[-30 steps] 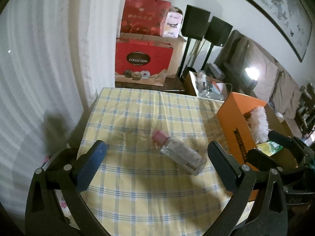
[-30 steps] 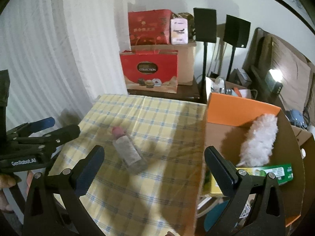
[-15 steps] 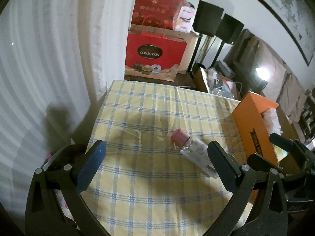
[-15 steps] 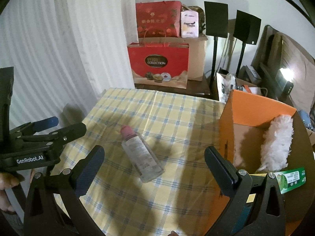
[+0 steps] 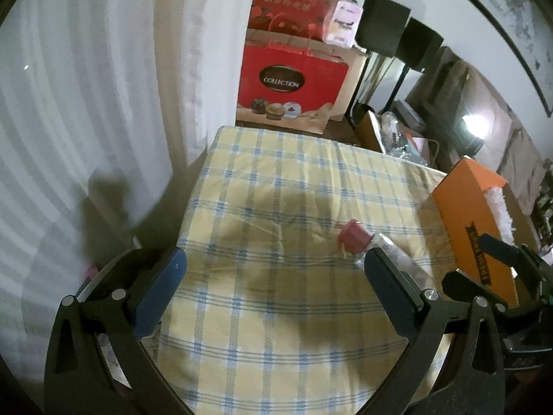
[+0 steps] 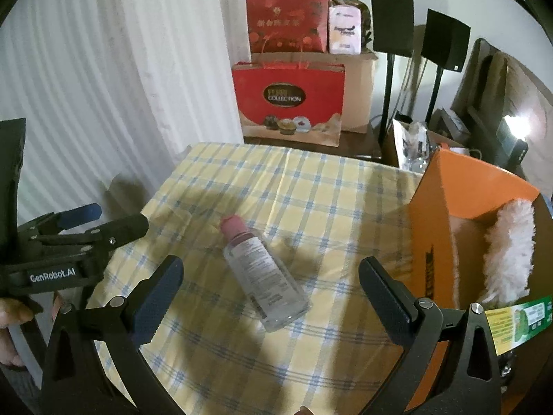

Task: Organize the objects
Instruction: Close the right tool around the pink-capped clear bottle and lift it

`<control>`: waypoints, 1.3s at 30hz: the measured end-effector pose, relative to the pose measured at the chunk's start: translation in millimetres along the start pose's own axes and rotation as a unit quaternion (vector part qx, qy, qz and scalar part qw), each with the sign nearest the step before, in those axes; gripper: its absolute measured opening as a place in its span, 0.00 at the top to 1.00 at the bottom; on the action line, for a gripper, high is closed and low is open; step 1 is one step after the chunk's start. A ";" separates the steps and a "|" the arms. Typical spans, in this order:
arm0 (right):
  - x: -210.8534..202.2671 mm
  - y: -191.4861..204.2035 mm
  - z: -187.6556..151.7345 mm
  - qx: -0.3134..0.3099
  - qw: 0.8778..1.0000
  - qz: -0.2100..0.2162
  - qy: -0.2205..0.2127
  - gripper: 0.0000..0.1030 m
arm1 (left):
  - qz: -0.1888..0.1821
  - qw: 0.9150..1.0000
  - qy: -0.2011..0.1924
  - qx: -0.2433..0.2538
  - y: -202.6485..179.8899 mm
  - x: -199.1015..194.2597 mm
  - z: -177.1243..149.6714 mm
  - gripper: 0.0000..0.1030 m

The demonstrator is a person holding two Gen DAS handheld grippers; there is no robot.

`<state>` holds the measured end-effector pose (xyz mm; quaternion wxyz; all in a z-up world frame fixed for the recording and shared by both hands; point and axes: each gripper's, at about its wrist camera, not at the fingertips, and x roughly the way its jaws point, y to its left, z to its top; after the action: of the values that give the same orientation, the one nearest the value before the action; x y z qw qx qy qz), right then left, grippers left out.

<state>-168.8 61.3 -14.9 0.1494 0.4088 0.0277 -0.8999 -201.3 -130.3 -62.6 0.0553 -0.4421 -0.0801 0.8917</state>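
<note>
A yellow-and-blue checked cloth covered the tabletop (image 6: 311, 186), with a white curtain (image 6: 121, 86) and red bags (image 6: 288, 103) behind. The bottle (image 6: 262, 276) lay near the middle, pink cap toward the far-left corner. At the right edge, an orange box (image 6: 449, 214) held a duster (image 6: 508, 252). Left tongs (image 5: 274, 269) and right tongs (image 6: 269, 276) both gaped, empty.

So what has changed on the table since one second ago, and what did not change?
Both grippers moved; nothing was grasped or released. The right gripper has swung left, off the box, and now frames the bottle. The left gripper turned away left, so the bottle slid behind its right finger. Both stayed open; the bottle seems to lie where it did, and the duster is still in the box.
</note>
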 end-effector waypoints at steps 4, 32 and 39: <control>9.9 1.6 -5.2 0.002 1.000 0.005 0.005 0.03 | -0.005 1.000 0.009 -0.008 6.4 9.9 0.9 0.00; 57.6 -15.7 -34.8 0.009 0.998 0.031 0.045 0.39 | -0.111 0.986 0.114 -0.058 -45.2 96.1 20.0 0.52; 58.7 -11.6 -36.0 -0.003 0.998 0.053 0.043 0.45 | -0.129 0.980 0.122 -0.086 -50.8 109.9 24.7 0.54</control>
<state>-182.5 64.1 -83.3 0.1966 0.4473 0.0151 -0.8724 -285.9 -64.2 -123.8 0.1415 -0.5369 -0.2052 0.8060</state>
